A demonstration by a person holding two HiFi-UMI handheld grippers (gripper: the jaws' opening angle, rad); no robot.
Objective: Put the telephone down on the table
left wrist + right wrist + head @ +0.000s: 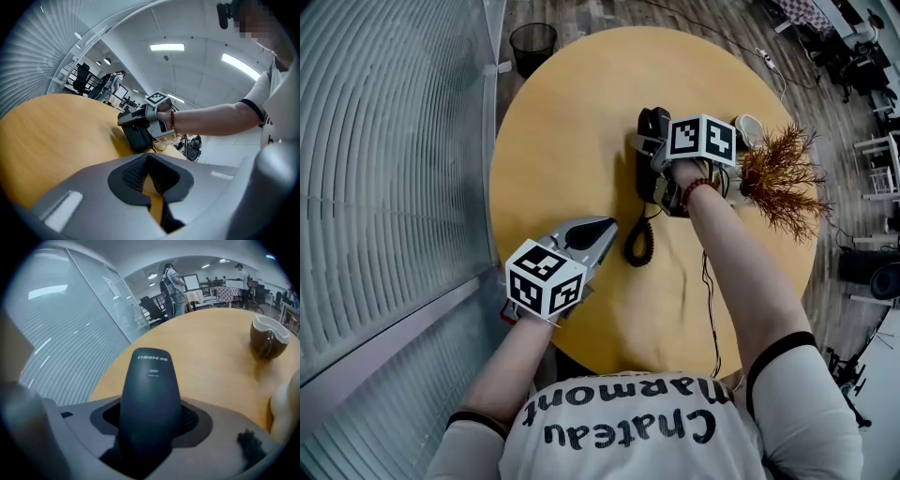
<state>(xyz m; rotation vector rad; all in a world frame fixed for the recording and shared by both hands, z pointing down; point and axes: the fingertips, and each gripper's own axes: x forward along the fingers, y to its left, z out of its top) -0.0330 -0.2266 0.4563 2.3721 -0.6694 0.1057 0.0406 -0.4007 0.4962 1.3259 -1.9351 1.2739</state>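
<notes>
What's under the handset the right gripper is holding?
The black telephone base on the table, directly below the handset. The right gripper covers the cradle, so contact cannot be told.

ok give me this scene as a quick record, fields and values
surface: round yellow wooden table
right gripper: shut on black telephone handset
black telephone base: on the table, coiled black cord trailing toward the person
left gripper: shut, empty, over the table's near-left part
also on table: brown cup with white rim; dried rust-brown plant
</notes>
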